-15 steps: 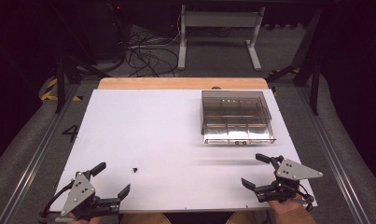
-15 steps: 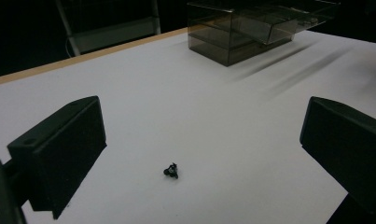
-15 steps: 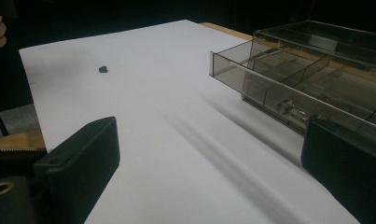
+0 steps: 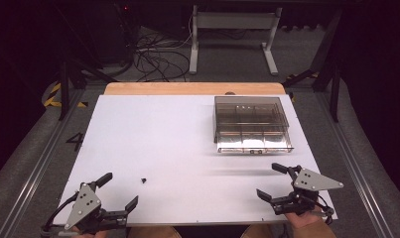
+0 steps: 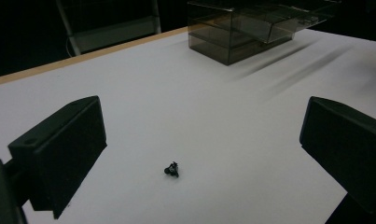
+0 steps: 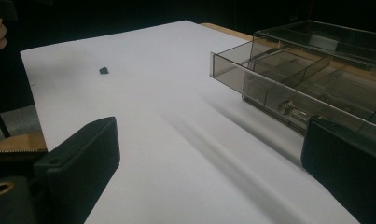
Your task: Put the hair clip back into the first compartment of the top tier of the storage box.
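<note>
Our left tool [image 4: 113, 193] sits wide open at the surface's [image 4: 187, 129] near left corner, the small black part [image 4: 144, 180] lying just ahead, nearer it than our right tool [image 4: 279, 181]. That one, equally open and empty, waits at the near right corner before the clear drawer box [image 4: 252, 124].

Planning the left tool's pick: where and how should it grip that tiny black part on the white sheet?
Grip the small black part across its whole body, probably from straight above: it lies low and flat on the sheet, no handle. The open left tool already faces it.
</note>
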A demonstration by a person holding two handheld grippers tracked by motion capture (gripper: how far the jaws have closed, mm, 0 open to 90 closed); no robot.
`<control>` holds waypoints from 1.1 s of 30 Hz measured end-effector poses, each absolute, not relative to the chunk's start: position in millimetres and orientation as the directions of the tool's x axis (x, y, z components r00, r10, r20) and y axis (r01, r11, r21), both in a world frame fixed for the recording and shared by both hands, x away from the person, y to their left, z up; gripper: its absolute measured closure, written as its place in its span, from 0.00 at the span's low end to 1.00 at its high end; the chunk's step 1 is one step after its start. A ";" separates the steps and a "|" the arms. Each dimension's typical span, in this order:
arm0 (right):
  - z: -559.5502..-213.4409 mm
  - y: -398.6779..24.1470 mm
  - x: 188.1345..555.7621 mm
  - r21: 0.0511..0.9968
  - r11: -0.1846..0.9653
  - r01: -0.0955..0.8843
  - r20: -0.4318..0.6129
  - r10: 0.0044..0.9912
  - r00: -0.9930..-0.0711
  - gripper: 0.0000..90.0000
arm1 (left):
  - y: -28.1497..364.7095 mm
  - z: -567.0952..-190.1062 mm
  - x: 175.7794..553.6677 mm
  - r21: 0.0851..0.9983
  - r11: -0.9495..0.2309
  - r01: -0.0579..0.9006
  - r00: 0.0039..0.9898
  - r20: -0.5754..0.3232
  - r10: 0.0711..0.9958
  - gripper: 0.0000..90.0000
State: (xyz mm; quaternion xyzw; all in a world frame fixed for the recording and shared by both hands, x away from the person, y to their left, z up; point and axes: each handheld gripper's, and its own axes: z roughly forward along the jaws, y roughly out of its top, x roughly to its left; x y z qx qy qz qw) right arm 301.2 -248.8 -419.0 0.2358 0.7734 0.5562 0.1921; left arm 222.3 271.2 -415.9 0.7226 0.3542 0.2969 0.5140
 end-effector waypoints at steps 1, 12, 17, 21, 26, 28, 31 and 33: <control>-418.9 -248.9 301.2 0.952 0.267 0.151 -0.032 0.577 -0.816 0.06 | 271.2 -415.9 222.4 0.953 -0.221 0.207 0.573 0.065 0.817 0.01; -418.0 -249.0 302.1 0.951 0.266 0.158 -0.026 0.577 -0.816 0.06 | 271.3 -415.6 222.6 0.952 -0.222 0.210 0.573 0.065 0.817 0.01; -414.6 -246.0 304.6 0.954 0.255 0.160 -0.013 0.566 -0.824 0.06 | 271.3 -415.5 222.5 0.952 -0.224 0.210 0.573 0.066 0.817 0.01; -409.1 -240.5 308.0 0.953 0.258 0.160 -0.008 0.549 -0.836 0.06 | 270.9 -415.5 222.2 0.952 -0.220 0.212 0.571 0.061 0.818 0.01; -404.7 -230.9 310.5 0.945 0.289 0.150 -0.026 0.525 -0.850 0.06 | 270.8 -415.6 222.3 0.952 -0.221 0.213 0.570 0.062 0.819 0.02; -403.1 -226.5 312.0 0.944 0.295 0.146 -0.028 0.514 -0.858 0.06 | 271.1 -415.6 222.5 0.951 -0.225 0.212 0.571 0.067 0.818 0.02; -399.4 -218.7 314.2 0.943 0.306 0.133 -0.039 0.497 -0.867 0.06 | 271.2 -415.4 222.3 0.951 -0.225 0.211 0.569 0.068 0.819 0.02; -396.9 -213.0 316.1 0.943 0.308 0.129 -0.040 0.486 -0.873 0.06 | 270.8 -415.6 222.3 0.951 -0.221 0.214 0.569 0.063 0.820 0.02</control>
